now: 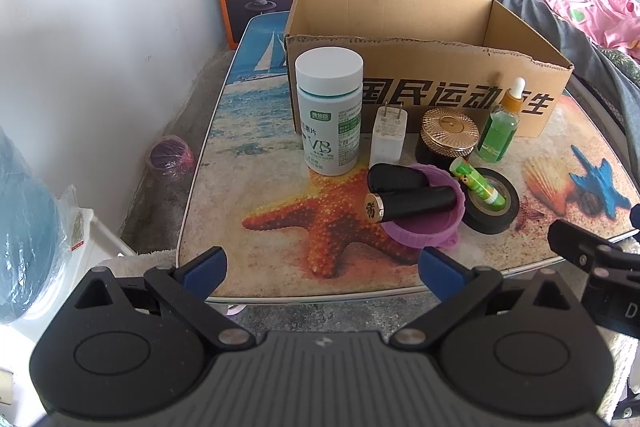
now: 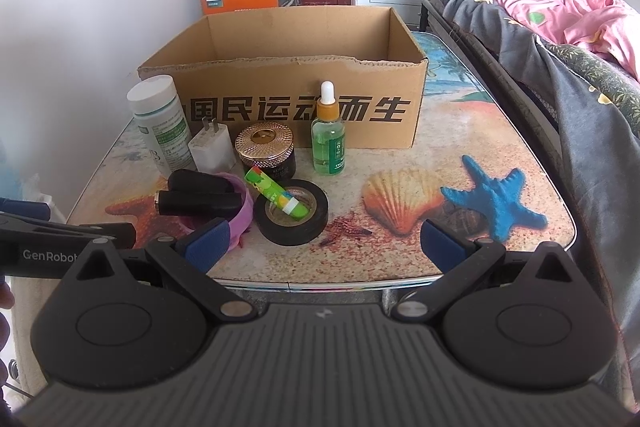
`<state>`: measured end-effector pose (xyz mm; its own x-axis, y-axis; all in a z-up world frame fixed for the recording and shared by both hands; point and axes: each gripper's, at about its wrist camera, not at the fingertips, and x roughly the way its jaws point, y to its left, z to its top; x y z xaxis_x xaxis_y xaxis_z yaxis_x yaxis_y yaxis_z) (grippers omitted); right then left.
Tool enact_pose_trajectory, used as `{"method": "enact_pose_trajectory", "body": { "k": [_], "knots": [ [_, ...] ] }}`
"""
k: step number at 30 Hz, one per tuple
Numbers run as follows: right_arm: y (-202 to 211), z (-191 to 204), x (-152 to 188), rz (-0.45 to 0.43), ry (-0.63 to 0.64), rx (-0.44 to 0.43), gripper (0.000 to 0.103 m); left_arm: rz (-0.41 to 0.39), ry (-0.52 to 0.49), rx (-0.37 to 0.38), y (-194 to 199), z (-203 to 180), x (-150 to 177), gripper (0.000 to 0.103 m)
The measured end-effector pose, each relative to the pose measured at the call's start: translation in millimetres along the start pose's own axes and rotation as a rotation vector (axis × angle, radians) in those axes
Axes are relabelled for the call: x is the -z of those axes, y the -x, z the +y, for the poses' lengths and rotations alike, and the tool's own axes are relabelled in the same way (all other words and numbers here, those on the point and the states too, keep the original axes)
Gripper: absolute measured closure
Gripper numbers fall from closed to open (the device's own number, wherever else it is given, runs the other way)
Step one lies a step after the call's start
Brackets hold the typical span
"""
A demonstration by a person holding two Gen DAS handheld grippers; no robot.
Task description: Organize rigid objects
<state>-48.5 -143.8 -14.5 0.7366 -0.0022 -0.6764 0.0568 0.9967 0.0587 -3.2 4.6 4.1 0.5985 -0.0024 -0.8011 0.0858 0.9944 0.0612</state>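
Stock on table (image 2: 460,131), none boxed: vitamin bottle (image 1: 329,115), charger (image 1: 388,137), jar (image 1: 448,139), dropper bottle (image 2: 328,135), tape roll (image 2: 292,217). My left gripper (image 1: 322,267) and right gripper (image 2: 326,243): both spread, empty. Next: grasp 1, lift into cardboard box (image 2: 288,39).

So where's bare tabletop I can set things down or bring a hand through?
Open: the right side of the table, from the dropper bottle and tape roll across to the bed; also the near-left strip in front of the white bottle. Crowded: the cluster in front of the cardboard box, from white bottle to dropper bottle.
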Motion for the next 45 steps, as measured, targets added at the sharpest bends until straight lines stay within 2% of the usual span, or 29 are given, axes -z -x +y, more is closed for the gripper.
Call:
{"method": "enact_pose_trajectory", "body": {
  "k": [45],
  "knots": [
    [-2.5,1.3,0.3,-0.010,0.004,-0.004,0.001,0.016,-0.005,-0.011,-4.4,2.0,1.8,0.001]
  ]
}}
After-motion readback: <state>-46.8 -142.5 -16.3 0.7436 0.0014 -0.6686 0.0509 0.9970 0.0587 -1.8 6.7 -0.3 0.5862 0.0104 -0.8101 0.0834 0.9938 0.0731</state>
